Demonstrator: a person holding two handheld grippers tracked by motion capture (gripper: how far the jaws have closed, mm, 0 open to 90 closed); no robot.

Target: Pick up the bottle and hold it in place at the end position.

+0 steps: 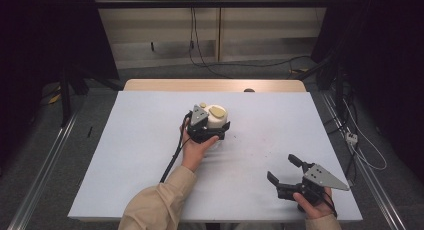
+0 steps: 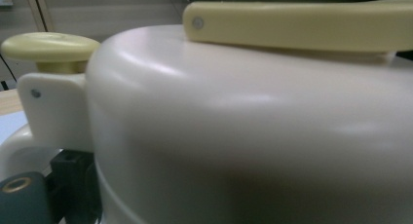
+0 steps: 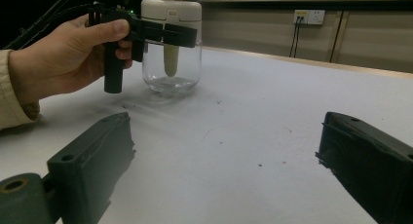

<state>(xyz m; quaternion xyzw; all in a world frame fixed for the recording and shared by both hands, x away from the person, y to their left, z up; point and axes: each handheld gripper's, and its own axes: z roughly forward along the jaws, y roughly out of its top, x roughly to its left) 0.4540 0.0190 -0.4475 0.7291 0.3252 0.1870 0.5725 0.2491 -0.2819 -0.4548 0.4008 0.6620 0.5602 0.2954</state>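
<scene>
the jar (image 1: 216, 121) stands on the table (image 1: 130, 155), left gripper (image 1: 209, 131) jaws clamped round its cream lid; right gripper (image 1: 285, 171) jaws wide, empty.

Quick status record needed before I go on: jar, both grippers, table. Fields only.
jar: clear glass jar with cream lid, upright on the white table, mid-table
lid parts: pale yellow knob and yellow bar on top
left gripper: jaws around the jar at lid height; actual clamping cannot be told
right gripper: open, holding nothing, near the table's right front, apart from the jar
</scene>
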